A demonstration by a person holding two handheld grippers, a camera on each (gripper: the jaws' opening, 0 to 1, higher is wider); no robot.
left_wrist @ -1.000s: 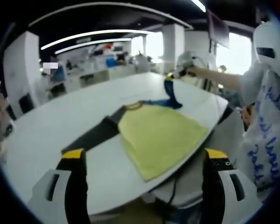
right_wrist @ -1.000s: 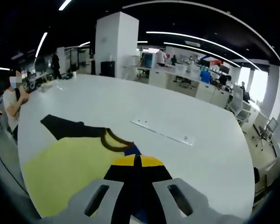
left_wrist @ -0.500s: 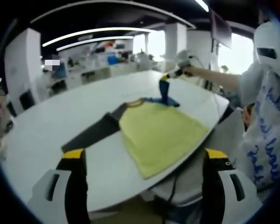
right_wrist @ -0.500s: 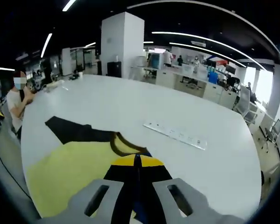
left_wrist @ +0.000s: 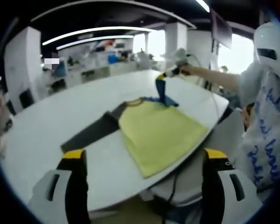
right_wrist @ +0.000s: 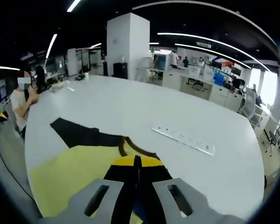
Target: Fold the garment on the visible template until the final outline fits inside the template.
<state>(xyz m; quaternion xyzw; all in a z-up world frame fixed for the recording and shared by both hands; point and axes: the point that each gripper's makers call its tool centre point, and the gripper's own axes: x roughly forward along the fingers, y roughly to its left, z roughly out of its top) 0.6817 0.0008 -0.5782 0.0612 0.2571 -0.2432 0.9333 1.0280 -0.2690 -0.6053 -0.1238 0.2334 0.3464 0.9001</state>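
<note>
A big white table [left_wrist: 46, 126] with a smooth, slightly glossy top and a rounded edge takes up the middle of the open office. The garment [left_wrist: 158, 133] lies flat near the person's side of it: a soft yellow shirt body, matte and a little fuzzy, with a dark ribbed collar [left_wrist: 135, 103] and one long black sleeve [left_wrist: 91, 133] stretched out straight to the left across the table.

In the left gripper view, the left gripper [left_wrist: 142, 161] is held back off the table edge, its two black jaws with yellow tips standing wide apart with nothing between them. Farther off, the right gripper [left_wrist: 170, 74] is raised above the far corner of the shirt, pinching the blue sleeve [left_wrist: 163, 91], which hangs from it in a narrow, drooping strip down to the collar.

In the right gripper view, the right gripper [right_wrist: 137, 163] has its jaws pressed together, yellow-capped tips meeting, with blue fabric caught beneath them. Past the tips the yellow body [right_wrist: 72, 175] spreads to the left, the brown-edged collar [right_wrist: 130, 147] curves just beyond, and the black sleeve [right_wrist: 77, 133] runs away as a flat angular band. A thin, clear rectangular strip [right_wrist: 184, 140] lies on the bare table to the right, well apart from the shirt. A seated person [right_wrist: 21, 100] is at the table's far left edge.
</note>
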